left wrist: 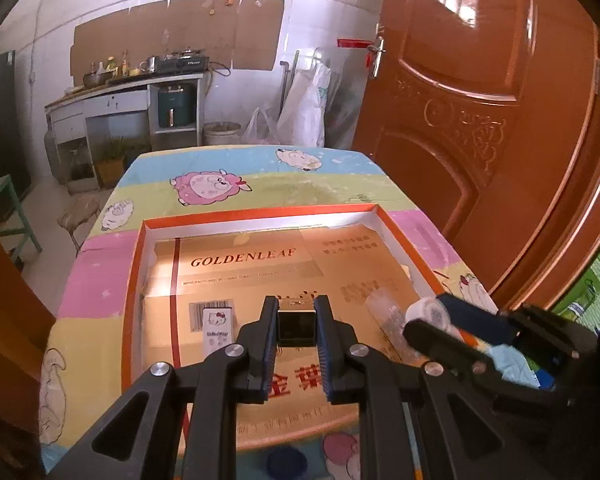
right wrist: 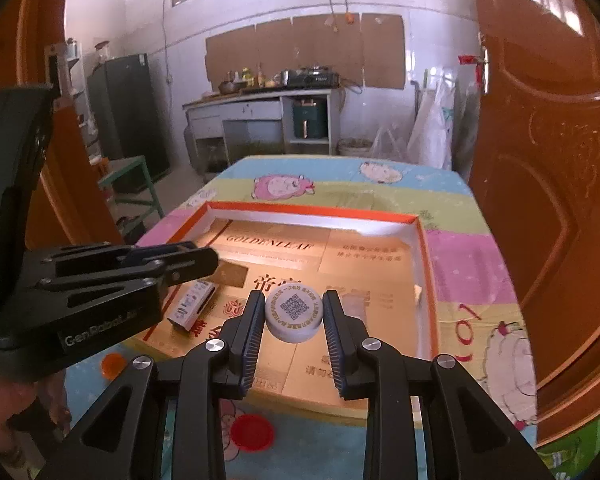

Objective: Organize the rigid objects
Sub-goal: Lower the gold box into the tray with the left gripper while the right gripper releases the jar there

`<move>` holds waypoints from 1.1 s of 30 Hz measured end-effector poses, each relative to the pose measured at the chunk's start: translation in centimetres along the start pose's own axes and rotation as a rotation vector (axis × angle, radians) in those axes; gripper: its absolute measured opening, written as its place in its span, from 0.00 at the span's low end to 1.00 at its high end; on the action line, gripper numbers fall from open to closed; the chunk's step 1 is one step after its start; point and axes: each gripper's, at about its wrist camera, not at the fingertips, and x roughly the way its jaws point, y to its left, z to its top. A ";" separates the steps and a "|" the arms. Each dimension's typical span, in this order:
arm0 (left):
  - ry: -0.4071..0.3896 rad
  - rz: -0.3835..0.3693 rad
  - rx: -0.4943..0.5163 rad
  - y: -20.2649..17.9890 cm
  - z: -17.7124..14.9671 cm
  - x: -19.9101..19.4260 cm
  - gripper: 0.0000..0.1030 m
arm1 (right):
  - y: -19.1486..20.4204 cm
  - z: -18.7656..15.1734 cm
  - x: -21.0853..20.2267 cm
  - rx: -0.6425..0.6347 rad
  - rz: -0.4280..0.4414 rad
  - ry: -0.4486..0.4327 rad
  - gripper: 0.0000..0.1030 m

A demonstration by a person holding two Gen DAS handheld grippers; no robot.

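Note:
My left gripper [left wrist: 297, 304] is shut on a small dark box [left wrist: 297, 326] and holds it over the orange-rimmed cardboard tray [left wrist: 136, 264]. A white Hello Kitty box [left wrist: 218, 327] lies in the tray just left of it; it also shows in the right wrist view [right wrist: 191, 305]. A clear plastic tube [left wrist: 388, 316] lies in the tray to the right. My right gripper [right wrist: 293, 300] is shut on a white round cap with a QR code [right wrist: 295, 312], held above the tray [right wrist: 424, 240]. The right gripper also shows in the left wrist view [left wrist: 432, 322], and the left gripper in the right wrist view [right wrist: 216, 258].
The tray sits on a table with a cartoon-sheep cloth [left wrist: 220, 184]. A red disc [right wrist: 253, 432] and an orange disc [right wrist: 113, 364] lie on the cloth in front of the tray. An orange door [left wrist: 500, 120] stands close on the right. A kitchen counter [left wrist: 132, 88] is far behind.

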 end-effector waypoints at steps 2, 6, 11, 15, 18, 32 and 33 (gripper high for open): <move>0.009 0.008 -0.004 0.2 0.1 0.8 0.18 | 0.1 -0.1 0.9 -0.003 0.007 0.014 0.29; 0.025 0.010 -0.017 0.6 0.1 1.9 0.18 | -0.2 -0.2 2.5 -0.003 0.016 0.040 0.29; 0.031 0.013 -0.013 0.9 0.1 2.7 0.18 | -0.2 -0.2 3.5 -0.002 0.019 0.056 0.29; 0.056 0.015 -0.010 1.0 -0.1 3.5 0.18 | -0.3 -0.5 4.4 -0.004 0.018 0.074 0.29; 0.073 0.013 -0.012 1.2 -0.5 4.1 0.18 | -0.4 -0.4 5.1 -0.005 0.018 0.090 0.29; 0.150 -0.004 -0.012 2.1 -2.4 5.6 0.18 | -0.2 -1.0 7.3 -0.035 -0.002 0.160 0.29; 0.150 -0.001 -0.007 2.0 -2.4 5.7 0.18 | -0.2 -1.0 7.5 -0.039 -0.007 0.166 0.29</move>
